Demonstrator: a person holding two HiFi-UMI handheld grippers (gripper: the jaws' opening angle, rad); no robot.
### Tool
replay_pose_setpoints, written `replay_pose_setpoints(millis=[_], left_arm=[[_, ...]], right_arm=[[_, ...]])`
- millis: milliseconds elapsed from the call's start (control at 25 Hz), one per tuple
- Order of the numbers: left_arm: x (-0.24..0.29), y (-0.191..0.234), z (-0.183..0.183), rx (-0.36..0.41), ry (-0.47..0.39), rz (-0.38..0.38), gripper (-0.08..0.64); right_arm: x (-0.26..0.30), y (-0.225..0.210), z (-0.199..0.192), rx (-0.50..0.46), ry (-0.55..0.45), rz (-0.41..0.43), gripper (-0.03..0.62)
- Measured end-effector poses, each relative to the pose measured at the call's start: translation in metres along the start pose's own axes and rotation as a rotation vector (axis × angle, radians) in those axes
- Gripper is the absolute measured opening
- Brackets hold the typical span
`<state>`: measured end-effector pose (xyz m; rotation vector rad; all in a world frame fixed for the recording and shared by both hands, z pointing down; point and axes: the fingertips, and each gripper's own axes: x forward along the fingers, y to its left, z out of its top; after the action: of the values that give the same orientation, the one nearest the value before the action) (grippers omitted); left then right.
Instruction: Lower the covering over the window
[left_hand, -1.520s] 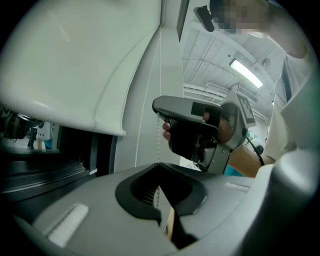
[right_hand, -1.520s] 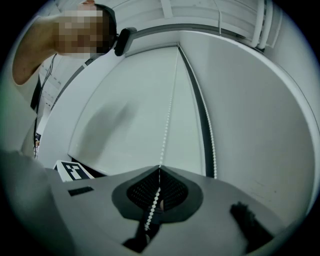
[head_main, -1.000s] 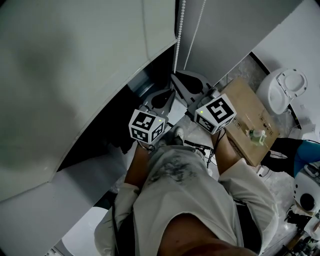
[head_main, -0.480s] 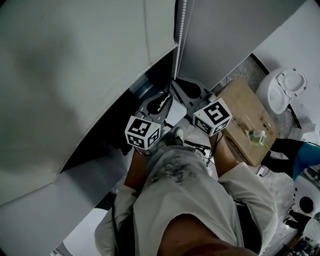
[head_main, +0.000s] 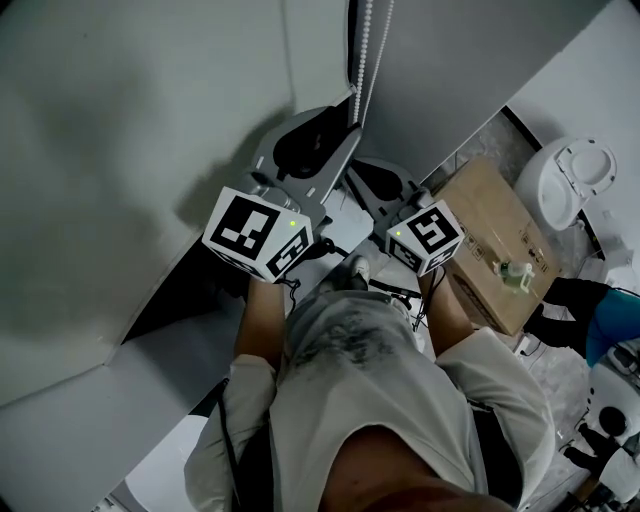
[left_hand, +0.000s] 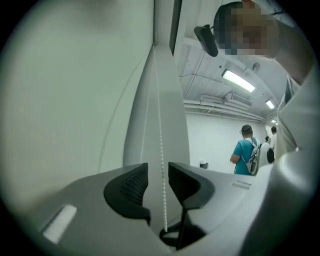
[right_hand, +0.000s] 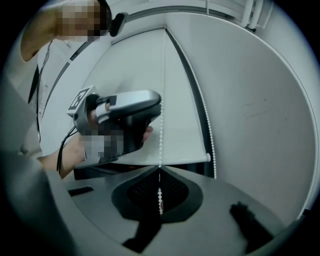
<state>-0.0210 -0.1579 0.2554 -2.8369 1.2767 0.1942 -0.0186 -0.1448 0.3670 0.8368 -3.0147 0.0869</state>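
Bead chain (left_hand: 160, 125) btwn opening left tongs (left_hand: 158, 175); right tongs (right_hand: 160, 175) prob. pinch it.

The place is looking like a big shared lab or test hall rather than a home. Long strip lights (left_hand: 239, 80) are glowing on a high ceiling where bare pipes are running, and a person in a teal shirt (left_hand: 245, 156) is standing with a backpack by a plain white wall. A roller blind (right_hand: 142, 62) with a bead chain (right_hand: 160, 150) is hanging on a panel, while a cardboard box (head_main: 500, 235) and a white toilet-like fixture (head_main: 572, 178) are sitting on the floor nearby.
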Motion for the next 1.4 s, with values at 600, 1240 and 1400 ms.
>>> replay_pose_setpoints(millis=[600, 1240, 1400], left_arm=[[0.021, -0.005, -0.030, -0.044, 0.020, 0.005, 0.018], [0.005, 0.005, -0.060, -0.054, 0.065, 0.029, 0.025], [0.002, 0.006, -0.058, -0.045, 0.064, 0.040, 0.028]], right_arm=[[0.003, -0.005, -0.037, 0.010, 0.083, -0.014, 0.018], [0.005, -0.001, -0.067, 0.027, 0.148, -0.042, 0.018], [0.001, -0.003, -0.065, 0.020, 0.157, -0.057, 0.018]])
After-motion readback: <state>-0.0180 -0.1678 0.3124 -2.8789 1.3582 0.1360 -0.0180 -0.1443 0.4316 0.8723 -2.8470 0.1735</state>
